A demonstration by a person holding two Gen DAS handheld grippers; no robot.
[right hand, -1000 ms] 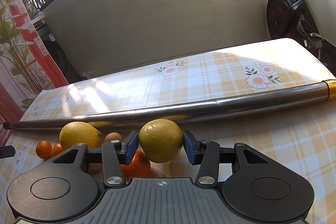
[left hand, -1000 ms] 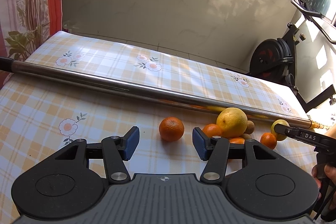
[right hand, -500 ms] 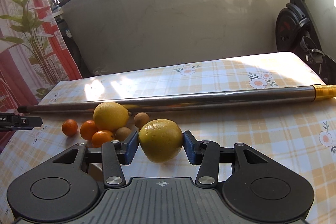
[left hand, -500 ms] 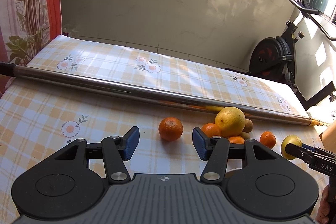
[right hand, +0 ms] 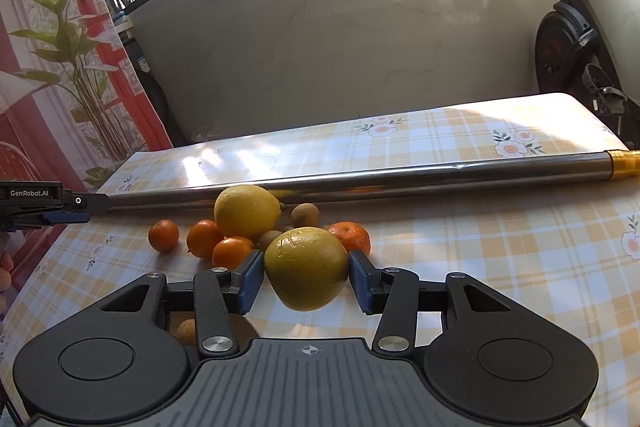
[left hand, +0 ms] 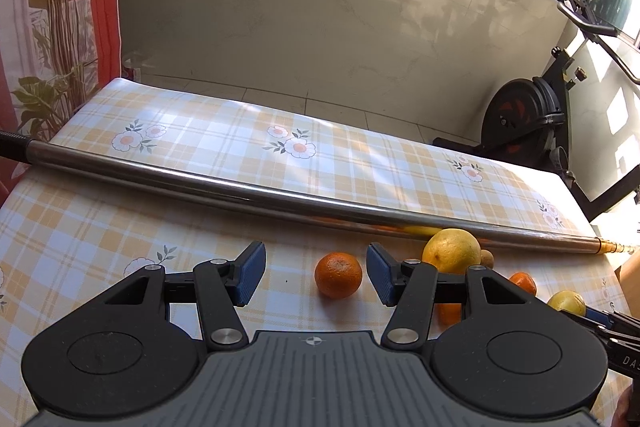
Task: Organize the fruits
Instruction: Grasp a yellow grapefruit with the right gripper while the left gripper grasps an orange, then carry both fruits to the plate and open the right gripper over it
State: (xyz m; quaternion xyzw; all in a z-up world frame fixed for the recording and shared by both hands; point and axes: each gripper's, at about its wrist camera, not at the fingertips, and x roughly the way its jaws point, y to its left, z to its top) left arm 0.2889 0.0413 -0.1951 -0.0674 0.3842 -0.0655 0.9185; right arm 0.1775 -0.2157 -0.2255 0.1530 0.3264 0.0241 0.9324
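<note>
My right tool (right hand: pixel 306 279) still grips the yellow-green fruit (right hand: pixel 306 269), now apparently lifted behind the fruit pile (right hand: pixel 240 223); left tool (left hand: pixel 316 275) stays open, empty.

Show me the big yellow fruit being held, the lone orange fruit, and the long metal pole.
Yellow fruit (right hand: pixel 306 273): right wrist view, middle of its skin.
Lone mandarin (left hand: pixel 338 275): left wrist view, its centre.
Metal pole (left hand: pixel 224 185): left wrist view, mid-length of the shaft.

Table (right hand: pixel 520 227) under checked floral oilcloth, long steel pole (right hand: pixel 360 183) lying across it, large lemon (right hand: pixel 246 211), small oranges (right hand: pixel 164 235) and kiwis (right hand: pixel 305 215) clustered beside the pole
</note>
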